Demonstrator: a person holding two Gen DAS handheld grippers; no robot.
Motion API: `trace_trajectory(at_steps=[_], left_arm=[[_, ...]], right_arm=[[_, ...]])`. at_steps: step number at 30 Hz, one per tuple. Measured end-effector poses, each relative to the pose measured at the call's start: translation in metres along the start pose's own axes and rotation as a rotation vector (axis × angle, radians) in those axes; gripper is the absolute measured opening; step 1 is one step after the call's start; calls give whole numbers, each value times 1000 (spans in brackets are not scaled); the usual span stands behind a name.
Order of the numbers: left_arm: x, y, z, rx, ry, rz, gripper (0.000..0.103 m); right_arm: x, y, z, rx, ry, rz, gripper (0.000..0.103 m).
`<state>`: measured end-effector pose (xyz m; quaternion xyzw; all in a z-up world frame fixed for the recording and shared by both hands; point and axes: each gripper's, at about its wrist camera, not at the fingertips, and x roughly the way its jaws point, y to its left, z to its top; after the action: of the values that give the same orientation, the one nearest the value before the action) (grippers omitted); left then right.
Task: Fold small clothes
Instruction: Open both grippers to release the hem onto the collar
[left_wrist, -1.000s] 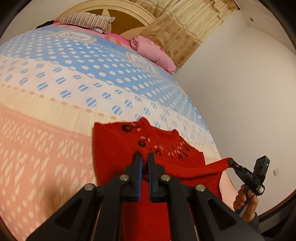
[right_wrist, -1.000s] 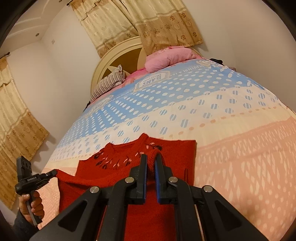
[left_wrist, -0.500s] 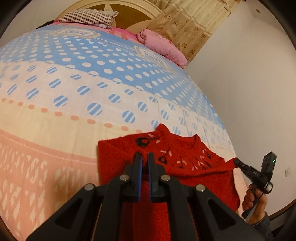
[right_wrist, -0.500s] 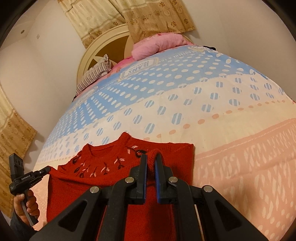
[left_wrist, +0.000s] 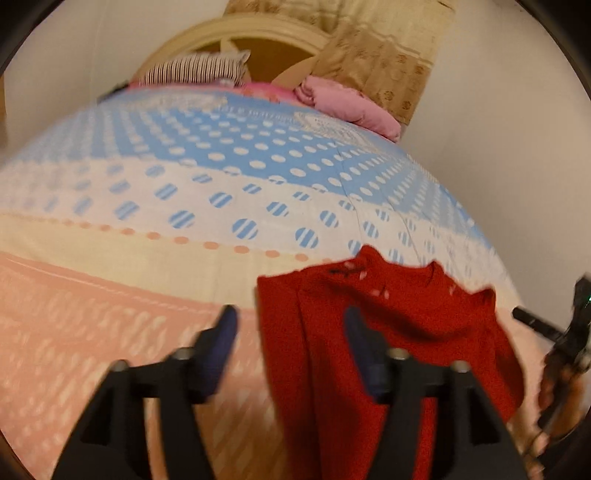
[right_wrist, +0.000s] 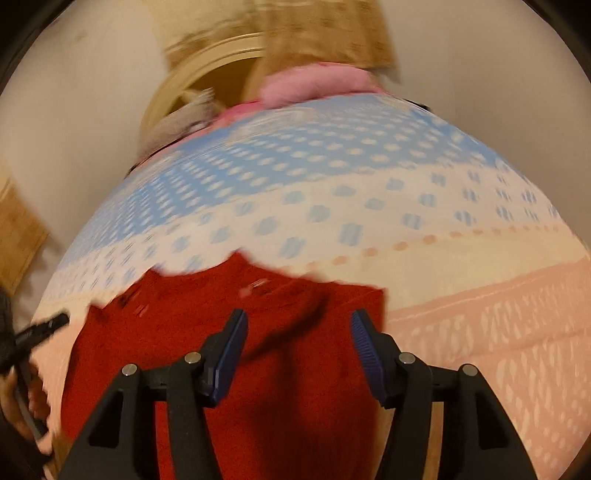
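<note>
A red knitted sweater (left_wrist: 369, 332) with a patterned neckline lies folded on the dotted bedspread (left_wrist: 147, 229). My left gripper (left_wrist: 291, 312) hovers over the sweater's left edge. Its jaws are opening, and the cloth lies below the gap with neither pad pressing on it. In the right wrist view the same sweater (right_wrist: 258, 387) fills the lower middle. My right gripper (right_wrist: 299, 314) hangs above it with jaws opening and nothing pinched. Each view shows the other gripper at its edge: the right gripper (left_wrist: 532, 323) and the left gripper (right_wrist: 44, 328), each held in a hand.
At the head of the bed lie a striped pillow (left_wrist: 195, 70) and a pink quilt (left_wrist: 347, 103), below a rounded headboard (left_wrist: 240, 33). Beige curtains (left_wrist: 388, 48) hang behind. A white wall runs along the bed's right side. Pink bedspread stretches left of the sweater.
Both grippers were shut on a fold of the red sweater. Now both stand open and the cloth has dropped onto the bed. Both views have swung and blurred.
</note>
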<state>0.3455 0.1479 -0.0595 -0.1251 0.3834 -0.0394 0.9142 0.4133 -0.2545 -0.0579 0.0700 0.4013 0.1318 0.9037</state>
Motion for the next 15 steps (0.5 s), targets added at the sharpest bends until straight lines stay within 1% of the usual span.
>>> trace_trajectory(at_steps=[2,3,4,5,7,8,10,11,12,15], left_arm=[[-4,-8,-14,42,3,-2,68],[-3,-12,-20,62,13,21,68],[-1,-13,-24,67,16,38,68],[0,-14,-28,65,20,50,68],[1,-12,-32,48,31,56,68],[-1,-10,-34,41,31,64,68],[-3,-6,-36,38,25,88,69],[-6,-2,-36,27,26,98,70],[-8,1,-38,16,27,96,70],[-17,7,-44,2,16,90,70]], right_arm=[[5,24,-8,-40,76,98,59],[12,35,-11,-52,118,140,59],[18,44,-13,-66,147,163,59],[26,54,-15,-89,166,156,59],[44,63,-13,-106,179,108,59],[55,59,-11,-69,187,96,59],[70,43,-9,28,200,37,59],[72,36,-9,61,197,24,59],[69,29,-10,93,175,21,59],[45,23,-17,98,129,34,59]])
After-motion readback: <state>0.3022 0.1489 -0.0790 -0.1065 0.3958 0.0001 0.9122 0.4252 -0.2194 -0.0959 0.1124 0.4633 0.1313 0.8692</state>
